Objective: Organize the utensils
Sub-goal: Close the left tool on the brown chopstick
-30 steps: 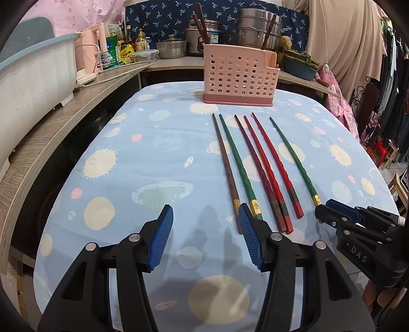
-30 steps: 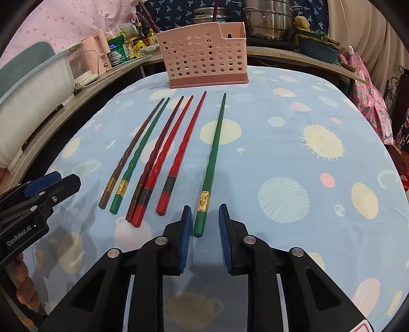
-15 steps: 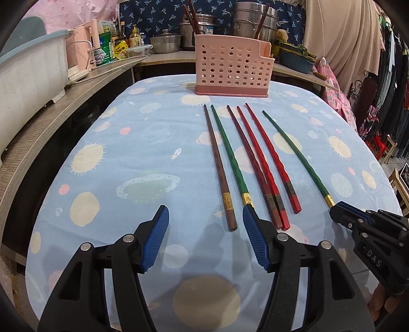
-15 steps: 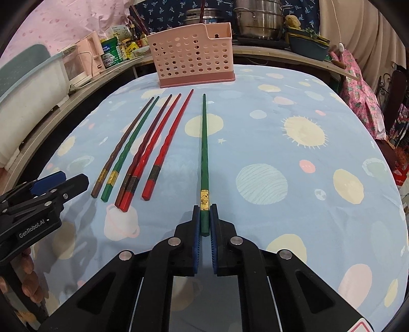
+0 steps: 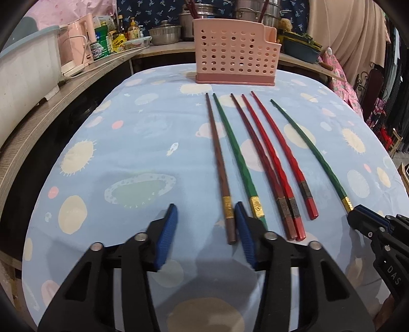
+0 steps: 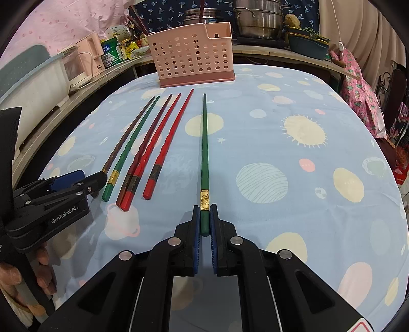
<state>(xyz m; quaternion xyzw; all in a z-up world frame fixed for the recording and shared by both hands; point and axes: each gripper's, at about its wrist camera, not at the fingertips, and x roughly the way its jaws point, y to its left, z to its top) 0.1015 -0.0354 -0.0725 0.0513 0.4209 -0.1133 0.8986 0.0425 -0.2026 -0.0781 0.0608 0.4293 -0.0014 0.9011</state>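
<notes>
One green chopstick (image 6: 204,153) between right jaws

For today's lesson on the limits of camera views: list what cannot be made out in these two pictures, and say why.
- Inside of the pink basket: both views, hidden by its own wall.
- Butt end of the green chopstick: left view, covered by the right gripper.
- End of the brown chopstick: right view, behind the left gripper.
- Bottle labels on the counter: too small to read.

Blue planet-print tablecloth (image 5: 133,158), wooden counter (image 5: 30,127), steel pots (image 6: 258,20), beige curtain (image 5: 345,33)
</notes>
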